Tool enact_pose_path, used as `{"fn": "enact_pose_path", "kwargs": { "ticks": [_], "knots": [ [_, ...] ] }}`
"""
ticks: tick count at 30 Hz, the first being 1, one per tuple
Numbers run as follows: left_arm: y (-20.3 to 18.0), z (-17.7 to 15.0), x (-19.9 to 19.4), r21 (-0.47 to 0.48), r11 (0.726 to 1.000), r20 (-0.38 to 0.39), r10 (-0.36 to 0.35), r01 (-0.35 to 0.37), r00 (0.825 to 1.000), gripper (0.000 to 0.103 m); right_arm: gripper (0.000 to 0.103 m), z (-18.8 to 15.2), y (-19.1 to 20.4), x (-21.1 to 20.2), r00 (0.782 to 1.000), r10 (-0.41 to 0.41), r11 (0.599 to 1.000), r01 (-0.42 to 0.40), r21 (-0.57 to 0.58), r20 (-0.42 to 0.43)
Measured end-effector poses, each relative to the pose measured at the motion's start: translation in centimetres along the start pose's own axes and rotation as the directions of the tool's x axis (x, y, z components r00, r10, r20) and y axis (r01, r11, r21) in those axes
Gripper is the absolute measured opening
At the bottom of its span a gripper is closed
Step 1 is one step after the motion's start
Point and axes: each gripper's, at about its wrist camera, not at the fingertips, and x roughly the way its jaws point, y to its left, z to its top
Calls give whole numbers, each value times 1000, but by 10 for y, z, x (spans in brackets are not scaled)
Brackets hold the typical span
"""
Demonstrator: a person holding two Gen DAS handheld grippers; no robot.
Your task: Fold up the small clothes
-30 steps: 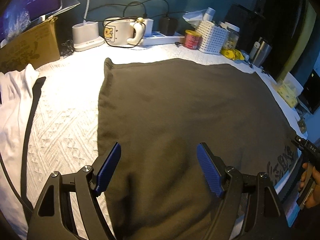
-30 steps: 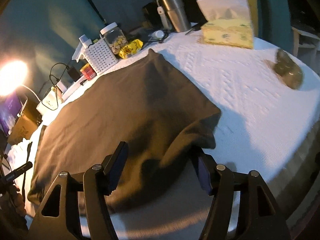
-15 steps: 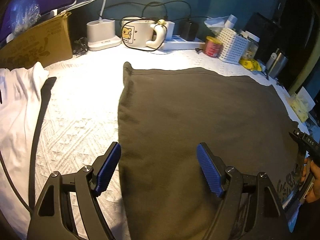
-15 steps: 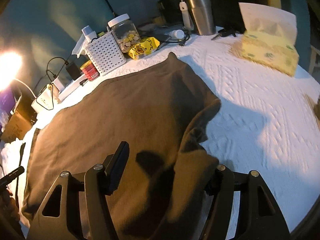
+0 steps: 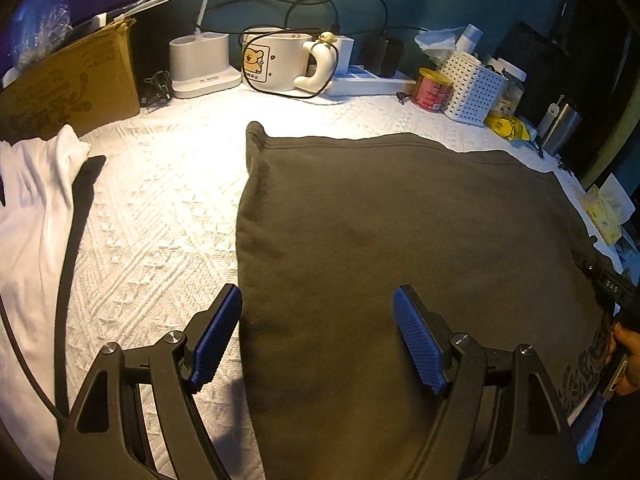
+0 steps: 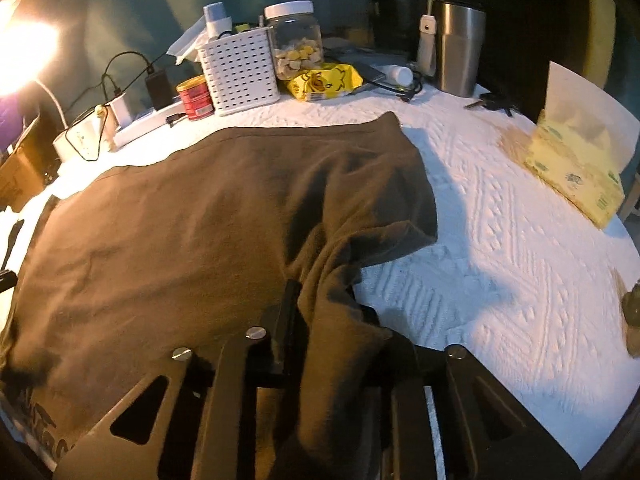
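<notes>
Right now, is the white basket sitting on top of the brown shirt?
No, the white basket stands on the white cover beyond the brown shirt, not touching it.

Room dim, greenish cast. Lamp glare (image 6: pixel 24 56) blown out at 10 o'clock in right wrist view. White tabletop (image 5: pixel 160 208) bright near 12 o'clock in left view, hard shadows falling toward 6 o'clock. Fisheye bends edges, corners black; slight softness throughout.
</notes>
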Motion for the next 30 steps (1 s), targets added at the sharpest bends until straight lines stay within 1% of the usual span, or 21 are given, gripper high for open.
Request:
{"fn": "enact_pose_path", "kwargs": {
  "ticks": [3, 7, 12, 22, 30],
  "knots": [
    [0, 1, -2, 4, 1000, 8, -9, 9, 1000, 78, 18, 2, -3, -2, 1000, 28, 999, -28, 26, -3],
    [3, 1, -5, 5, 1000, 15, -14, 14, 1000, 78, 18, 8, 1, -8, 999, 36, 999, -36, 24, 4],
    [10, -1, -10, -10, 1000, 28, -19, 20, 999, 78, 18, 21, 14, -21, 998, 48, 999, -47, -7, 34],
    [29, -6, -23, -33, 999, 62, -19, 21, 998, 78, 17, 44, 62, -37, 991, 106, 991, -100, -89, 75],
    [47, -13, -32, -64, 998, 77, -2, 7, 997, 78, 17, 45, 107, -47, 982, 173, 973, -158, -166, 79]
  ]
}}
